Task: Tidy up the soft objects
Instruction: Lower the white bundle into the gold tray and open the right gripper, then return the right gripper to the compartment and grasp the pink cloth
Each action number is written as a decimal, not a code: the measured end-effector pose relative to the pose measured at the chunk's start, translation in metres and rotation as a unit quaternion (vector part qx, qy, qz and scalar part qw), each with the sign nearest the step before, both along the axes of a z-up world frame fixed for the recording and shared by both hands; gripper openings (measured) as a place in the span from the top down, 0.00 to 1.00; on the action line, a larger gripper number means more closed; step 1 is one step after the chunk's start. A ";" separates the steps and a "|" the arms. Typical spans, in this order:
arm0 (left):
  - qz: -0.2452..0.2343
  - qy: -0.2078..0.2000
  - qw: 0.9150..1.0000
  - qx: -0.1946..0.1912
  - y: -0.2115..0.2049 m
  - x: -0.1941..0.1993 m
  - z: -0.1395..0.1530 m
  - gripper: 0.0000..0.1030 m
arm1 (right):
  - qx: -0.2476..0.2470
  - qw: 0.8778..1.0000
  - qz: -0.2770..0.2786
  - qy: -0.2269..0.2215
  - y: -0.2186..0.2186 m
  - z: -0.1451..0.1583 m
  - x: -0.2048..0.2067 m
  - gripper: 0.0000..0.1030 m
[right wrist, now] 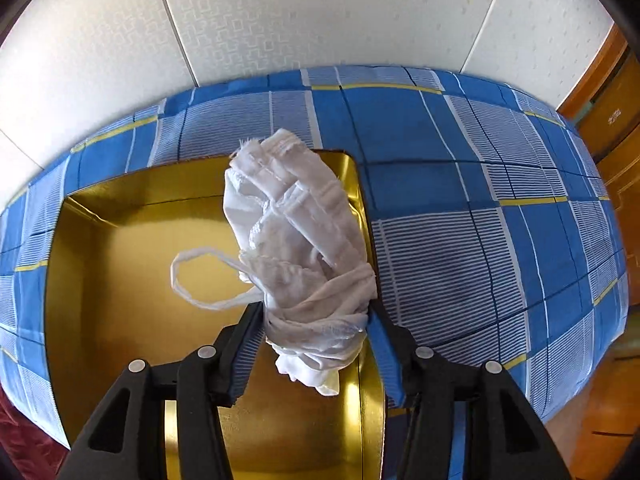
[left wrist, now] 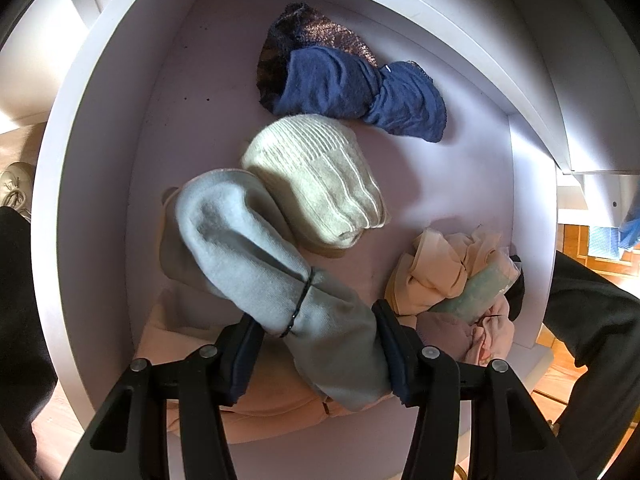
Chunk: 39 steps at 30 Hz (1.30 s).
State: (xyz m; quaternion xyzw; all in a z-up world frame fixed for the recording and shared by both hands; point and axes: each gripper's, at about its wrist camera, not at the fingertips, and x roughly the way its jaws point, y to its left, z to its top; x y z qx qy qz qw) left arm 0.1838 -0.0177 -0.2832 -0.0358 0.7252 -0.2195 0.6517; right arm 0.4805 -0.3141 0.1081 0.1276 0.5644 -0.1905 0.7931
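Two hand-held grippers work at once over soft laundry. The left gripper (left wrist: 318, 334) clamps a grey sock bundle (left wrist: 256, 248), bound by a dark elastic band (left wrist: 301, 304), inside a pale lilac drawer (left wrist: 192, 80). Just beyond it lies a cream ribbed sock roll (left wrist: 320, 180), touching the grey bundle; farther back sit a navy garment (left wrist: 360, 88) and a dark lace piece (left wrist: 312, 28) under it. A heap of peach and pink fabric (left wrist: 448, 276) fills the drawer's near right corner. The right gripper (right wrist: 316, 320) has a knotted white cloth bundle (right wrist: 296, 232) between its jaws, the pads against both sides of it, over the right edge of a gold tin tray (right wrist: 120, 240) that rests on a blue checked bedspread (right wrist: 460, 152). A loose white loop (right wrist: 192, 276) hangs from the bundle above the tray.
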 end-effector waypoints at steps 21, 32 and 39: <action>0.005 0.006 1.000 -0.002 0.002 0.000 -0.003 0.46 | -0.078 0.992 0.085 -0.041 0.017 0.043 -0.010 0.42; -0.001 0.008 1.000 -0.001 -0.003 -0.001 -0.003 0.46 | -0.109 0.982 0.152 -0.022 0.042 0.012 -0.003 0.73; -0.005 0.011 1.000 0.004 -0.009 -0.002 -0.006 0.45 | -0.067 0.977 0.174 -0.100 0.031 0.014 -0.012 0.68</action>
